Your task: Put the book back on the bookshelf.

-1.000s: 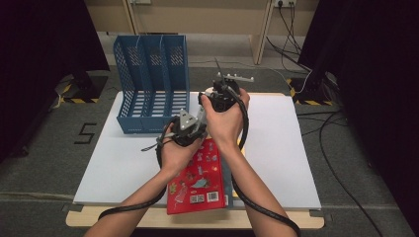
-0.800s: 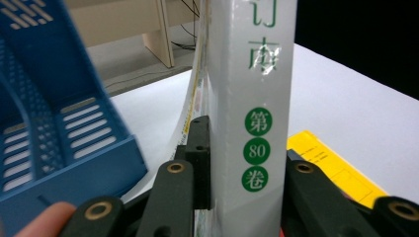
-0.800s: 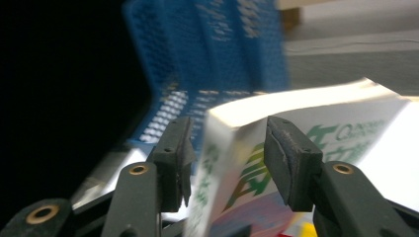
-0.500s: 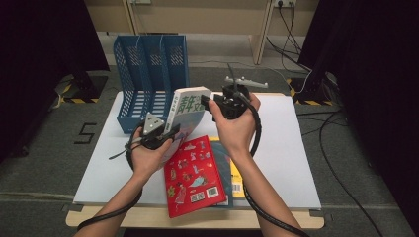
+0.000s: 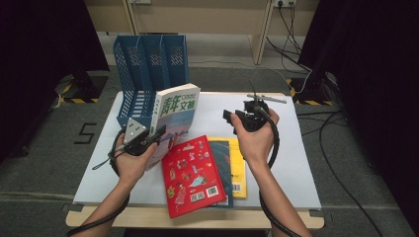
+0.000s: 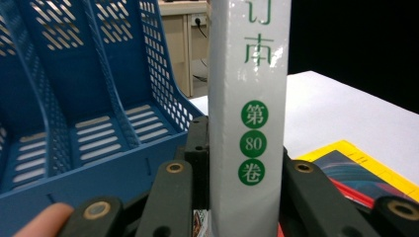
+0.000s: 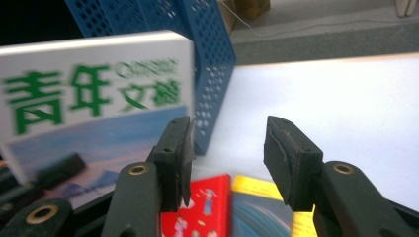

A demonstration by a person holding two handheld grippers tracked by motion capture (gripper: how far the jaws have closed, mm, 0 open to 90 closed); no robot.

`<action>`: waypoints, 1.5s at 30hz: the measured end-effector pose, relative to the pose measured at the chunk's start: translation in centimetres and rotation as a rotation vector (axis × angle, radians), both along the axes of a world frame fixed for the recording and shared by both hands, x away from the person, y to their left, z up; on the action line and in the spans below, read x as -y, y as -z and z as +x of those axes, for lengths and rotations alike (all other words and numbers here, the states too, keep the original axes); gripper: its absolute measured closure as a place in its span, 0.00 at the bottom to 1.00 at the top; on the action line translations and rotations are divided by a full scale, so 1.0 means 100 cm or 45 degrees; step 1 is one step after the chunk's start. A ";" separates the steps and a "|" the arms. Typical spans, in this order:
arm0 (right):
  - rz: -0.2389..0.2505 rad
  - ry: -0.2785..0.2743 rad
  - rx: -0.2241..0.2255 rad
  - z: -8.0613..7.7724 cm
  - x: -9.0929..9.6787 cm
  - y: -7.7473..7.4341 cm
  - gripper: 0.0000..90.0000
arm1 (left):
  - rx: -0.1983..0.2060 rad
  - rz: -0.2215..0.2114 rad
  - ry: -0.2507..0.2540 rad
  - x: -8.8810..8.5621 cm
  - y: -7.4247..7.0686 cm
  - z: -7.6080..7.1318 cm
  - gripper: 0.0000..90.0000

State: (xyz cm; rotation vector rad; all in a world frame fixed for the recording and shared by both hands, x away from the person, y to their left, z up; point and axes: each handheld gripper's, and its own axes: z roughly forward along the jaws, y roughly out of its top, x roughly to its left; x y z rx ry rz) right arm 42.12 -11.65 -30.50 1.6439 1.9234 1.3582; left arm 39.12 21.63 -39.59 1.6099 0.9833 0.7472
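The left gripper (image 5: 157, 132) is clamped on the book (image 5: 174, 114); the right gripper (image 5: 228, 116) — jaws parted, empty — is held level.

You carried the white book (image 5: 174, 116) in your left tool (image 5: 148, 139) toward the blue rack (image 5: 148, 74); your right tool (image 5: 236, 117) let go.

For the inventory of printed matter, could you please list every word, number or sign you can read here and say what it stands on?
"青年文摘": green title on the white book's cover, held upright.
"第 80 卷": green circles on the book's spine; the green characters above are cut off.
"5": marked on the floor left of the table.
Red book: pictures, title and barcode too small to read.
Yellow book: print too small to read.
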 end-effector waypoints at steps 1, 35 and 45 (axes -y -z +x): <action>0.002 0.005 -0.009 -0.001 0.002 0.002 0.60 | 0.007 -0.003 -0.005 -0.003 0.000 -0.001 0.82; -0.034 0.089 -0.166 -0.012 0.044 0.066 0.59 | 0.056 0.013 -0.099 -0.079 0.038 -0.049 0.81; -0.140 0.159 -0.171 -0.022 0.063 0.116 0.60 | 0.068 0.037 -0.114 -0.083 0.040 -0.052 0.80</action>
